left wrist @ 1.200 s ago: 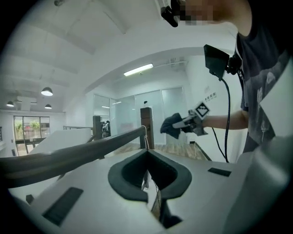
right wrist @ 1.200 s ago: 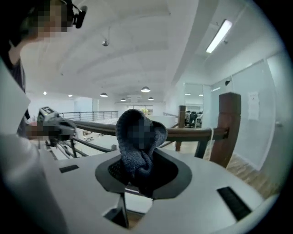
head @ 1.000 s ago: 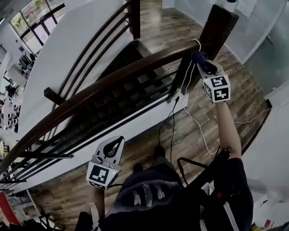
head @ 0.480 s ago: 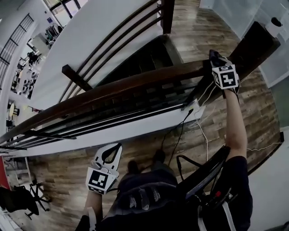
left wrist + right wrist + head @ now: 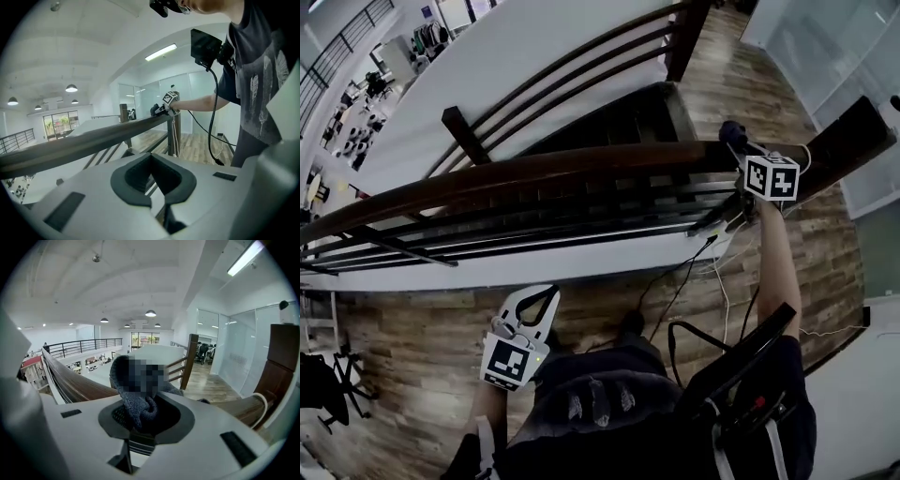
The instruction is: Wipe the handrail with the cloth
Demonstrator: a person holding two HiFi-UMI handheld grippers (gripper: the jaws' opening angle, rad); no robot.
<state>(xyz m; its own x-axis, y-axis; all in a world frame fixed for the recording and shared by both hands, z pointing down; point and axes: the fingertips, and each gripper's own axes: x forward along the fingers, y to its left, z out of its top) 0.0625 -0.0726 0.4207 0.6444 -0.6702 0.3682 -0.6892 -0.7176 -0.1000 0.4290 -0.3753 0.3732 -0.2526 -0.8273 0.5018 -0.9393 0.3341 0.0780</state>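
Observation:
The dark brown wooden handrail [image 5: 534, 173] runs across the head view from the left edge to a post at the right. My right gripper [image 5: 739, 145] rests on top of the rail near its right end, shut on a dark grey knitted cloth [image 5: 730, 131]. In the right gripper view the cloth [image 5: 136, 399] bunches up between the jaws of the right gripper [image 5: 140, 420], with the handrail [image 5: 70, 385] stretching away to the left. My left gripper [image 5: 539, 305] hangs low by my waist, away from the rail, its jaws shut on nothing. The left gripper [image 5: 154, 180] looks along the handrail [image 5: 70, 147].
A dark newel post [image 5: 853, 141] ends the rail at the right, with a white cord [image 5: 262, 404] looped beside it. Under the rail are horizontal bars and a stairwell [image 5: 609, 122]. Black and white cables [image 5: 712, 281] trail over the wood floor. A second railing [image 5: 572, 70] stands across the stairwell.
My right gripper with the cloth has slid left along the rail, away from the post. The head view has swung round. The left gripper stays low and shut.

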